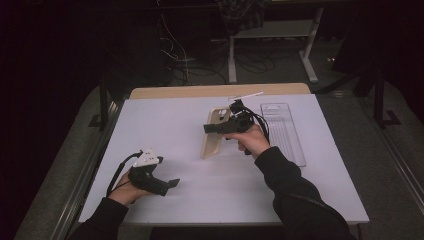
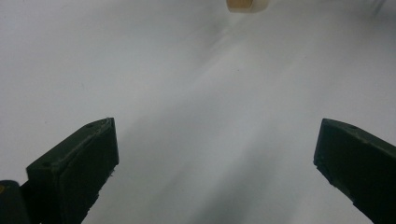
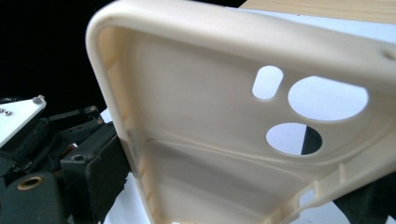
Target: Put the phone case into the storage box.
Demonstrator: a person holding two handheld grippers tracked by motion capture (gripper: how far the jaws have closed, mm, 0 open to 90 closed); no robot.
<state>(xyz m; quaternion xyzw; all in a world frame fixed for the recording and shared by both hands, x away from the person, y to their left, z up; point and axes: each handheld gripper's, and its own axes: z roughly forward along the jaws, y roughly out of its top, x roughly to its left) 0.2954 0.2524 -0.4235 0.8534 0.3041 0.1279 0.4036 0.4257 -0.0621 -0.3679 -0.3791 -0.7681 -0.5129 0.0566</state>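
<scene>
My right gripper (image 1: pixel 212 128) pinches the cream phone case (image 1: pixel 214 134) by its long edge, lifted mid-table. My left gripper (image 1: pixel 172 183) rests spread wide over bare white table (image 1: pixel 165 125). The clear tray (image 1: pixel 285 131) lies near the right edge; I cannot tell whether anything lies in it.

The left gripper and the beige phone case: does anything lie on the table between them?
No. In the high view, bare white table separates the left gripper from the phone case. The left gripper view shows the same bare stretch ahead of its open fingers.

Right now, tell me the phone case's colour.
Cream; the case shows best in the right gripper view.
</scene>
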